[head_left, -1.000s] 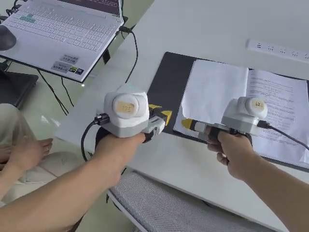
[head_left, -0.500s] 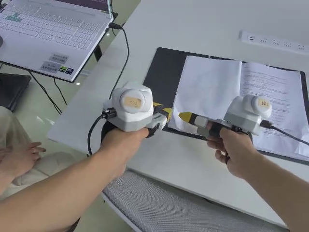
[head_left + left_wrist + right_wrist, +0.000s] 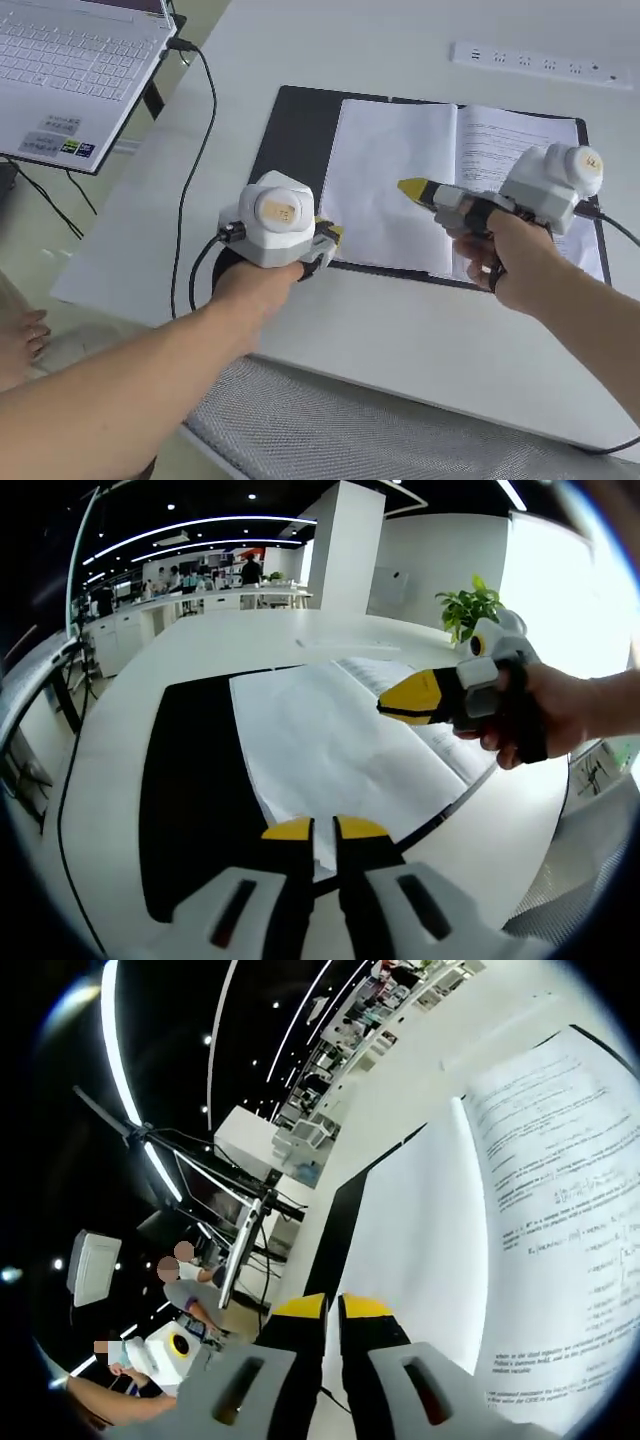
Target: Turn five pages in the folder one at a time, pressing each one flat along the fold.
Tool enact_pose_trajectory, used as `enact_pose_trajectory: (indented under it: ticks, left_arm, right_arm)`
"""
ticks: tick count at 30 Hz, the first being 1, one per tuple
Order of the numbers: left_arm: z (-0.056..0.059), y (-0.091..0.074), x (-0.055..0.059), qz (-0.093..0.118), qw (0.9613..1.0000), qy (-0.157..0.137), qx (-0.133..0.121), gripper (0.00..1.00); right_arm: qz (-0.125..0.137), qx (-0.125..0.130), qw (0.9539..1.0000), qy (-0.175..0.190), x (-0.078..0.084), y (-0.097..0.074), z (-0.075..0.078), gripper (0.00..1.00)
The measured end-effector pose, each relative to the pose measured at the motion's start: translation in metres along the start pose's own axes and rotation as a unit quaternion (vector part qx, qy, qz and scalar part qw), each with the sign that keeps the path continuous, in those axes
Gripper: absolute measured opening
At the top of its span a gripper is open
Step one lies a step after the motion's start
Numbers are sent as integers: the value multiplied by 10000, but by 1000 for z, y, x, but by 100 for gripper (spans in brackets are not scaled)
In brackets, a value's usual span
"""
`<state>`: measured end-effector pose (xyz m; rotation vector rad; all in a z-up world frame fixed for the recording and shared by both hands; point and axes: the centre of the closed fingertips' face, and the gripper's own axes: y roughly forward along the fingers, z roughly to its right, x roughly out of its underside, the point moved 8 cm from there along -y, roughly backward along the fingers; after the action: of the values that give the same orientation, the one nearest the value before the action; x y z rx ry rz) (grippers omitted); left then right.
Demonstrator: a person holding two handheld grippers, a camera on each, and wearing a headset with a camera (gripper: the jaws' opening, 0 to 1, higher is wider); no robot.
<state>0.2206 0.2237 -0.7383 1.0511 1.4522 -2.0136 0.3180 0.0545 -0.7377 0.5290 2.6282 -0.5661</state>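
Folder (image 3: pixel 290 150) lies open on the white table (image 3: pixel 400 330), in the head view at about 1 o'clock from the left tool (image 3: pixel 325 829), whose jaws are pressed together on nothing just off the folder's near edge. A blank leaf (image 3: pixel 390 185) covers its left half. A printed page (image 3: pixel 515 150) sits at 3 o'clock of that, with the fold (image 3: pixel 456 140) between them. The right tool (image 3: pixel 415 188), also closed and empty, hovers above the blank leaf with its tip aimed toward 9 o'clock — whether it touches the paper I cannot tell. The step looks to be the flattening. It would go best with the closed tips laid low as one pad, set just beside the fold and drawn from 12 o'clock down to 6 — lightly, so the sheet does not crease. The left tool could pin the leaf's near corner at 7 o'clock.
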Motion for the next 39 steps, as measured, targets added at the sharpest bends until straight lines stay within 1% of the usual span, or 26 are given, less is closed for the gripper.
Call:
enact_pose_trajectory:
  ticks: [3, 5, 11, 12, 13, 14, 16, 19, 22, 26, 28, 29, 30, 31, 33, 34, 35, 37, 39]
  left_arm:
    - [-1, 5, 4, -62, 9999, -88, -47, 0]
    - [-2, 6, 6, -90, 9998, -141, -88, 0]
    - [-4, 9, 13, -139, 9992, -309, -205, 0]
    - [-3, 9, 15, -146, 9992, -307, -213, 0]
    - [-3, 9, 15, -101, 9992, -300, -228, 0]
    - [-4, 9, 15, -70, 9990, -353, -248, 0]
    - [-4, 9, 15, -52, 9990, -346, -264, 0]
    - [-5, 10, 15, -53, 9988, -390, -279, 0]
    - [-6, 13, 16, -54, 9988, -401, -280, 0]
    - [-10, 18, 18, -52, 9988, -392, -281, 0]
    - [-11, 20, 19, -41, 9988, -406, -286, 0]
    - [-11, 20, 19, -41, 9987, -412, -292, 0]
    - [-11, 21, 19, -47, 9987, -398, -302, 0]
    - [-11, 21, 19, -49, 9987, -397, -308, 0]
    - [-11, 22, 20, -56, 9988, -360, -316, 0]
    - [-11, 22, 20, -58, 9989, -337, -317, 0]
    - [-11, 23, 20, -65, 9991, -275, -321, 0]
    - [-11, 24, 20, -78, 9991, -249, -338, 0]
    - [-11, 23, 20, -68, 9990, -251, -351, 0]
  right_arm:
    - [6, -4, 9999, 160, -8, -1, 10, 2]
    - [-41, 21, 9997, 240, -13, -1, 16, 1]
    - [-187, -2, 9991, 392, -27, 3, 28, 0]
    - [-212, 8, 9989, 422, -28, 3, 28, 0]
    - [-246, -5, 9987, 435, -30, 4, 29, 0]
    - [-287, 2, 9986, 441, -31, 4, 30, 0]
    - [-354, 64, 9984, 446, -33, 5, 34, 0]
    - [-400, 119, 9978, 515, -35, 7, 39, 0]
    - [-391, 178, 9971, 624, -38, 8, 45, 0]
    - [-475, 291, 9965, 619, -39, 11, 49, 0]
    - [-465, 316, 9963, 644, -41, 13, 52, 0]
    - [-466, 240, 9942, 934, -41, 13, 51, 0]
    - [-424, 208, 9935, 1032, -43, 14, 52, 0]
    - [-423, 239, 9943, 951, -46, 15, 55, 0]
    - [-429, 200, 9930, 1082, -49, 18, 56, 0]
    - [-404, 203, 9933, 1066, -52, 19, 57, 0]
    - [-372, 204, 9934, 1069, -54, 20, 58, 0]
    - [-268, 201, 9929, 1139, -62, 25, 59, 0]
    - [-134, 270, 9934, 1109, -67, 27, 61, 0]
